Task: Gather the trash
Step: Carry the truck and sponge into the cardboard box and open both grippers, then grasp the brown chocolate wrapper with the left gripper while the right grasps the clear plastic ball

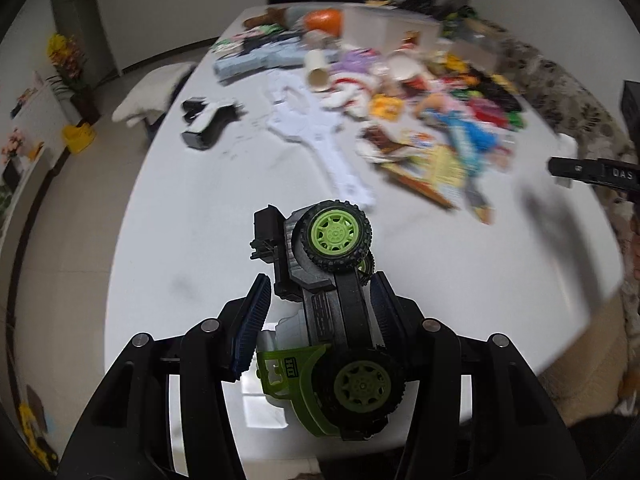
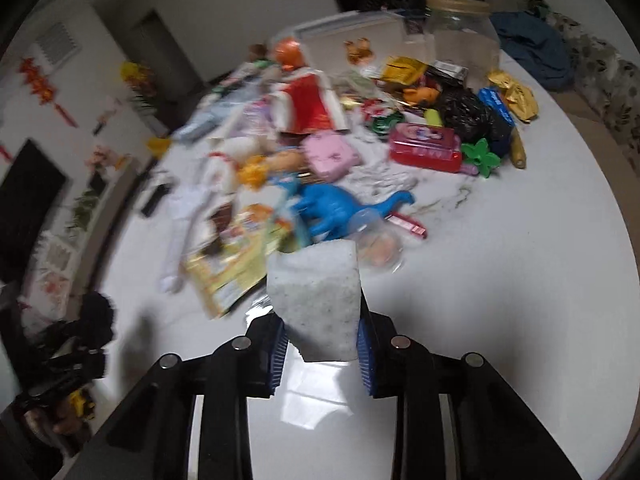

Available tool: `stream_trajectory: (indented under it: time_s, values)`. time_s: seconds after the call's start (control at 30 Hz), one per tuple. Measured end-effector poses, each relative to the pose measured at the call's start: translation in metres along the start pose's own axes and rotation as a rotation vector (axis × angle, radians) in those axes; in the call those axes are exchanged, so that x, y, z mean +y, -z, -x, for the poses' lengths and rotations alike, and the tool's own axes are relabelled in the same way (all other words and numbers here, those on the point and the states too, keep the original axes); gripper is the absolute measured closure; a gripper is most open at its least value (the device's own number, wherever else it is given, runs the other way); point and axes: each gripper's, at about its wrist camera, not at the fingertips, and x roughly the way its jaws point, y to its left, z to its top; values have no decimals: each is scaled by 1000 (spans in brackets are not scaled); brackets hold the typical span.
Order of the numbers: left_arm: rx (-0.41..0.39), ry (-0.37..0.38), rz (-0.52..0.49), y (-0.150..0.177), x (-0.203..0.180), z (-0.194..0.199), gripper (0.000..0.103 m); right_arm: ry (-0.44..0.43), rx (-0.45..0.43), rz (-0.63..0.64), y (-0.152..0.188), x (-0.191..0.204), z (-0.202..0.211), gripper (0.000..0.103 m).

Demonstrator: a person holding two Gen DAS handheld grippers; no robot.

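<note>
My left gripper [image 1: 320, 300] is shut on a green and black toy truck [image 1: 328, 304], held on its side above the white table [image 1: 200, 240]. My right gripper [image 2: 322, 340] is shut on a white speckled foam block [image 2: 316, 300], held above the table's near part. A heap of wrappers, toys and packets [image 1: 420, 92] lies across the far half of the table; in the right wrist view it [image 2: 340, 128] spreads ahead of the block. The right gripper's tip [image 1: 592, 172] shows at the right edge of the left wrist view.
A blue toy dinosaur [image 2: 340, 208], a red box [image 2: 424, 148], a black bag [image 2: 468, 112] and a clear jar [image 2: 460, 36] sit in the heap. A white storage box [image 1: 384, 28] stands at the back. A black and white device [image 1: 208, 120] lies at the left.
</note>
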Motion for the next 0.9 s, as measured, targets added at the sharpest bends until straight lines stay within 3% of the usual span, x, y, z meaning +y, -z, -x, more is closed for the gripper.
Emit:
stream_trajectory:
  time_s: [0.17,0.33,0.4,0.43,0.47,0.53,0.6,0.7,0.8,0.9]
  values:
    - [38,111,-56,46,-57,34,52,-78,154,154,76,22,41,72]
    - [127,116,-135,103,-114,28,51,-99,318,227,159,20,33,70]
    - [157,129,-134,120,-130,19,45,-75,353,247,183,14,15,62]
    - [159,102,-136,126,-137,13,34,-66,368,252,192,10,7,49]
    - [160,75,-140,132,-142,6,26,-47,373,253,200,5,-3,46]
    - [186,65,-141,138,-146,-7,26,-30,391,242,211,-4,-17,46]
    - [218,57,-129,140,-145,-16,26,-24,400,230,213,-9,-15,46]
    - [192,47,-109,133,-137,-5,26,-40,309,271,189,-4,15,43]
    - [143,51,-59,114,-123,12,26,-18,163,284,141,-2,30,35]
    - [97,43,-24,88,-110,17,21,40,49,255,80,-10,15,35]
